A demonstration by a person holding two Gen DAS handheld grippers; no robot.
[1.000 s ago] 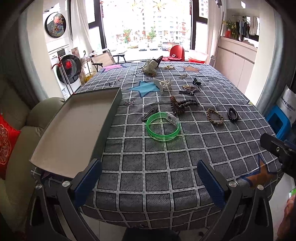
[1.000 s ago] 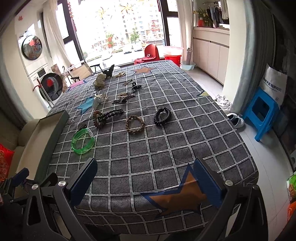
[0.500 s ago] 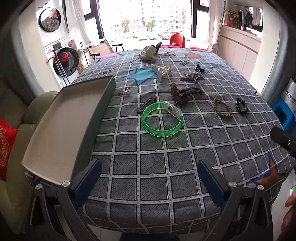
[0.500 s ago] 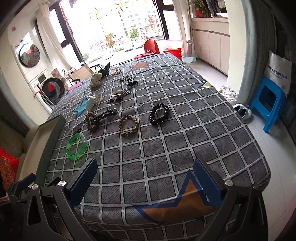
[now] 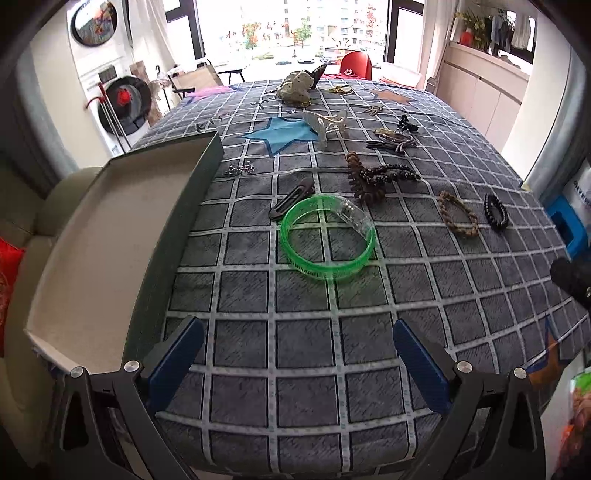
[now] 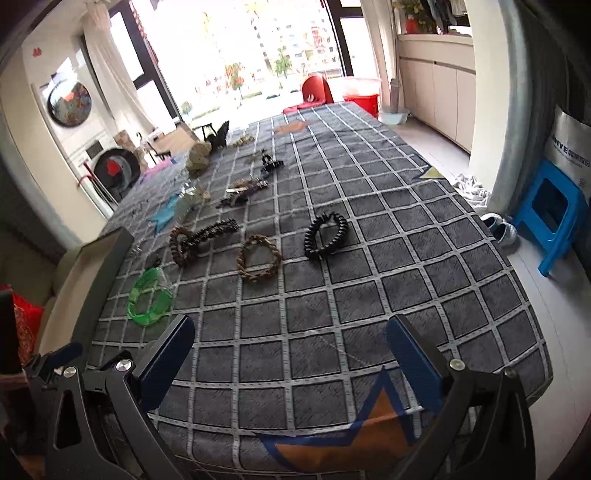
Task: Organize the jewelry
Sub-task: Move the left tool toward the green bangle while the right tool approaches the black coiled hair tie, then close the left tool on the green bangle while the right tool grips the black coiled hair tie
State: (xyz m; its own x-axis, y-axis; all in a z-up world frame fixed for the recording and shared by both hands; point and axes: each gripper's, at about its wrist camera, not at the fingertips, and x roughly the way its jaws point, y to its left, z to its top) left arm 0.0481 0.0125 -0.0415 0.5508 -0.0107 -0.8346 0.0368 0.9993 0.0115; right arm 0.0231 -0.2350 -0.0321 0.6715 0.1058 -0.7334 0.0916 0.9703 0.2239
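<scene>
Left wrist view: left gripper spread wide and empty, green bangle lying dead ahead on the bench, tray to its left; right gripper equally wide, empty.

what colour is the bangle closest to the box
Translucent bright green bangle, with a clear section; it shows best in the left wrist view.

This is a home, a lived-in flat. Far ahead of the tongs a wide window shows apartment blocks; to the left stand a washer and a sofa; to the right, cupboards, a blue stool and shoes.
</scene>
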